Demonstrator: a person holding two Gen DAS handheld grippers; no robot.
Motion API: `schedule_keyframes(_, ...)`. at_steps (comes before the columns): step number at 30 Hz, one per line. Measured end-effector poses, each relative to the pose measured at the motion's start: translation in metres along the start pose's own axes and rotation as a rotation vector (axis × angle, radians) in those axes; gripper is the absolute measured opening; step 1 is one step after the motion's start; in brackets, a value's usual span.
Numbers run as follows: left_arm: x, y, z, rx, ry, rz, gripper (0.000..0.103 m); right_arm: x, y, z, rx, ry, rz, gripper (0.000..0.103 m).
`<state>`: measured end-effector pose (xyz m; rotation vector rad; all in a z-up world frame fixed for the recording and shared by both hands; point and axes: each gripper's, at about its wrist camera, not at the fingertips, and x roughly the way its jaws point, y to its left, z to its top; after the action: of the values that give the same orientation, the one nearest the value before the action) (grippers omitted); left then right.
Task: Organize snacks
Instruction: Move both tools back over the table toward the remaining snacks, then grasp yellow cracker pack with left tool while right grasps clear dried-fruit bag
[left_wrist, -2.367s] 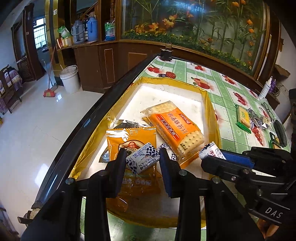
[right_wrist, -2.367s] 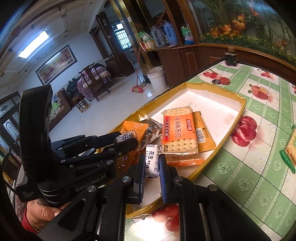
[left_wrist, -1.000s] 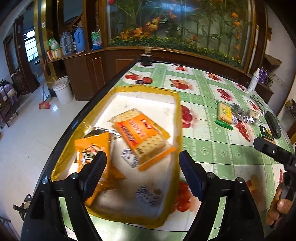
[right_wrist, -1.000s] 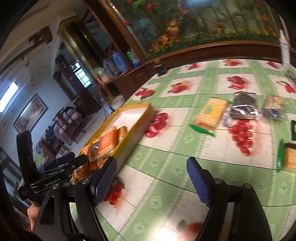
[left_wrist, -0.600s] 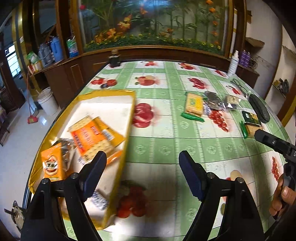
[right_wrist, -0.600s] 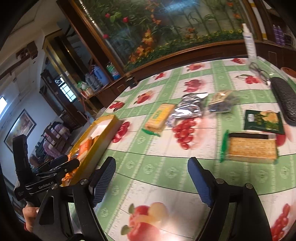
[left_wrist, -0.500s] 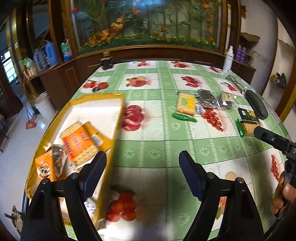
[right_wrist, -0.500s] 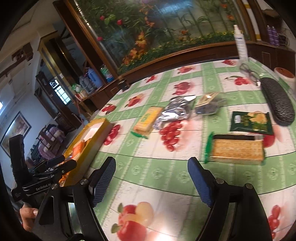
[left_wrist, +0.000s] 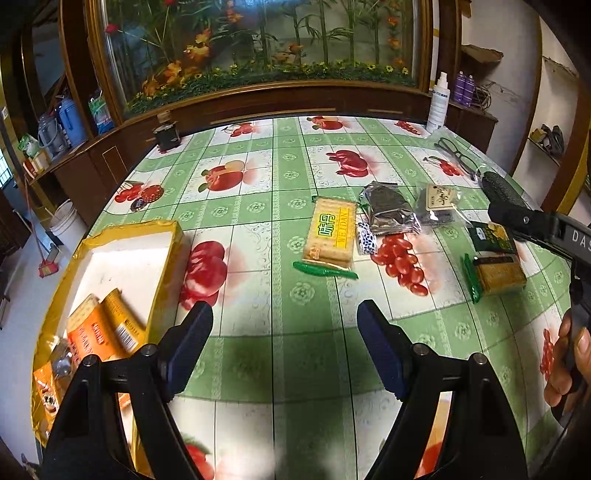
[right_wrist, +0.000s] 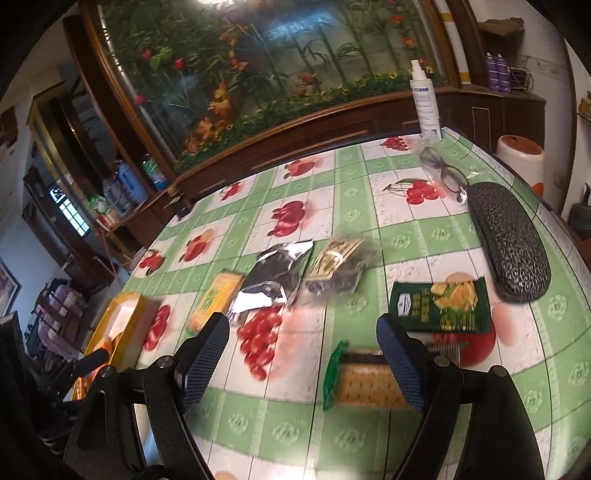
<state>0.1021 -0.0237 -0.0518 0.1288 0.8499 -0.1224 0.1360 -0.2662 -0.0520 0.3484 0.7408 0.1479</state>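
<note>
A yellow box (left_wrist: 168, 236) at the table's left edge holds an orange cracker pack (left_wrist: 92, 334) and other snacks. Loose snacks lie on the green fruit-print tablecloth: a yellow cracker pack (left_wrist: 330, 232), a silver foil bag (left_wrist: 388, 208), a small dark packet (left_wrist: 437, 205), a dark green packet (right_wrist: 441, 306) and a green-ended cracker pack (right_wrist: 364, 382). My left gripper (left_wrist: 284, 343) is open and empty above bare cloth right of the box. My right gripper (right_wrist: 303, 358) is open and empty, just above the green-ended cracker pack.
A black glasses case (right_wrist: 508, 243), spectacles (right_wrist: 445, 171) and a white spray bottle (right_wrist: 424, 99) stand at the table's far right. A wooden cabinet with a flower mural (left_wrist: 258, 48) runs behind the table. A small patterned candy (left_wrist: 365, 236) lies by the yellow pack.
Both grippers let go of small candies into the yellow box, opened, and swung right across the table. The right gripper now hovers over the loose snacks.
</note>
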Motion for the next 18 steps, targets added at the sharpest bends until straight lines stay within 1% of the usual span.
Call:
schedule_keyframes(7,0.029,-0.001,0.015,-0.013,0.026,0.006,0.081,0.032,-0.006,0.016,0.051,0.038,-0.051,0.087)
schedule_keyframes(12,0.048,-0.004,0.027,-0.011,0.028,0.007,0.081,0.058,-0.008,0.021,0.068,0.079,-0.078,0.088)
schedule_keyframes(18,0.070,-0.012,0.035,-0.005,0.042,-0.012,0.081,0.083,-0.005,0.023,0.072,0.113,-0.112,0.088)
